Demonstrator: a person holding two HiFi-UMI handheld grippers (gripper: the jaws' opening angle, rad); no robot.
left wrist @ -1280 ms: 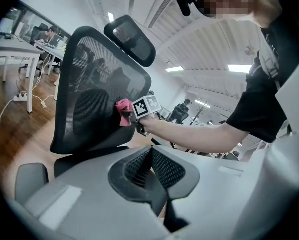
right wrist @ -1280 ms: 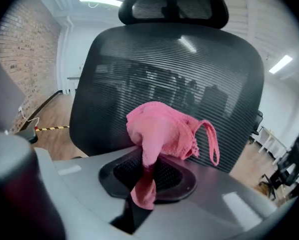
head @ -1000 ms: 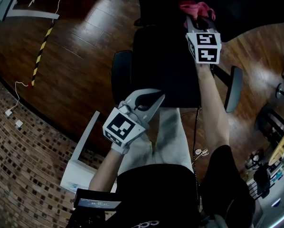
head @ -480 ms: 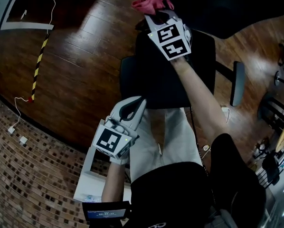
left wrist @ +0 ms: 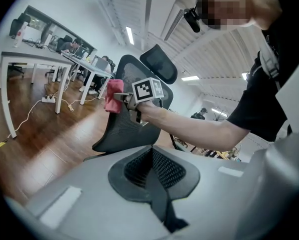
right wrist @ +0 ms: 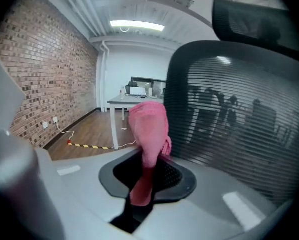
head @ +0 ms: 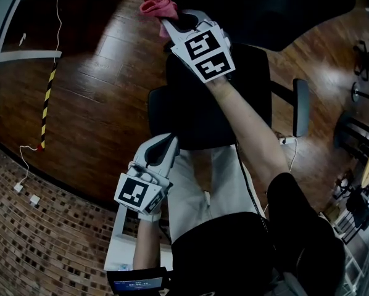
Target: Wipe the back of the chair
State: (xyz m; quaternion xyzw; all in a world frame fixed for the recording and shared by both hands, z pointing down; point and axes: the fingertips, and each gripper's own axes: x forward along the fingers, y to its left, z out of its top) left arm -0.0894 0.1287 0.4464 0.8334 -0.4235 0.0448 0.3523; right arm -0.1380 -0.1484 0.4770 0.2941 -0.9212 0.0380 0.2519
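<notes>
Jaws of the right gripper (right wrist: 143, 181) are closed tight on a pink cloth (right wrist: 150, 121), pinching its lower end so that most of the cloth stands up and out beyond the jaw tips. The cloth sits at the left edge of the chair back (right wrist: 239, 119), a dark mesh panel that fills the right half of the right gripper view. Seen from the left gripper view, the cloth is pressed to the near side edge of that back, below the headrest (left wrist: 158, 64). The left gripper (left wrist: 154, 184) has its jaws closed together with nothing between them. It is held low by the person's thigh, well apart from the chair and pointing toward it over the wooden floor (head: 104, 73).

Compared with a second ago, the head view shows the right gripper and cloth carried leftward from the right side of the chair to its left edge. The left gripper has drawn back slightly toward the person's body.
</notes>
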